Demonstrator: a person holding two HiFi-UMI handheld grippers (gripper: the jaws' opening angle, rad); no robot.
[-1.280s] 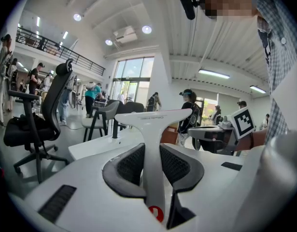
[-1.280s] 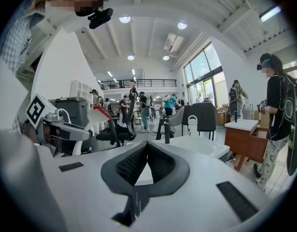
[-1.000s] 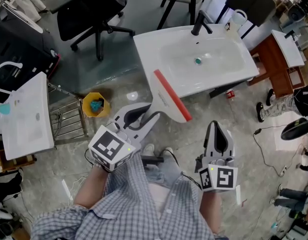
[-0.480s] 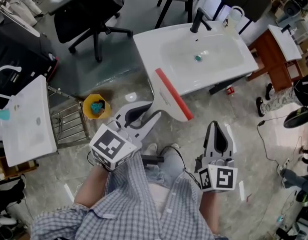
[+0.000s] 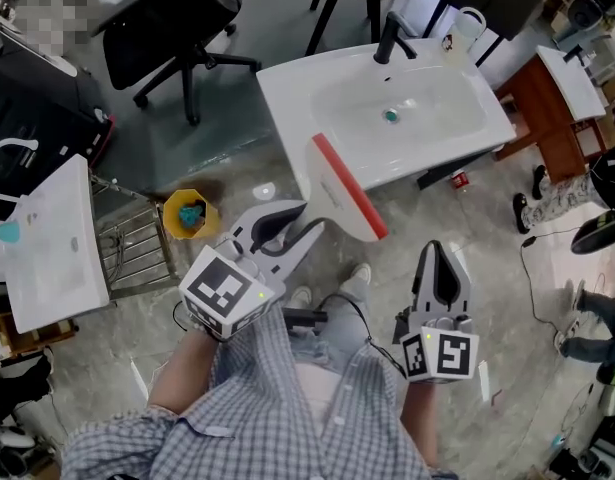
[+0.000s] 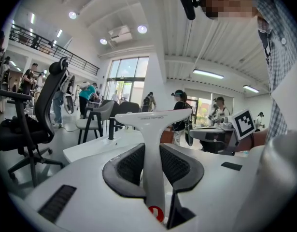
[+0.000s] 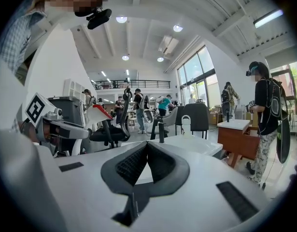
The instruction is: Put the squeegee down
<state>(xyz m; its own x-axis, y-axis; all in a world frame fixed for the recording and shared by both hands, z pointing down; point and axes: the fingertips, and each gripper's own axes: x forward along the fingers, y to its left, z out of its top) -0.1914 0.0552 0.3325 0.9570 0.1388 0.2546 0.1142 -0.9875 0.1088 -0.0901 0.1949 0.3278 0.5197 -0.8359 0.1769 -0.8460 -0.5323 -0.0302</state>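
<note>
Head view first: my left tool (image 5: 303, 222) is clamped on the white handle of the squeegee (image 5: 339, 190), which is up in the air, not resting on anything, just in front of the near edge of the white washbasin (image 5: 287, 103), with bare floor under it. The handle runs away from me toward the basin. The blade sits across it, its long axis slanting from upper left to lower right in this view, with the red rubber edge facing the basin. My right tool (image 5: 438, 254) hangs off to the right, well apart, jaws drawn together on nothing. In the left gripper view the handle stands straight up between the two dark pads, which squeeze it from both sides, and the blade caps it like a T, roughly level. In the right gripper view the pads meet at their tips with nothing between them, and the basin and its black faucet lie ahead. I judge this to be the carrying step, with the put-down not yet done. Next I need a resting spot, probably the basin rim: lower until the blade bears, then ease the left jaws apart.
</note>
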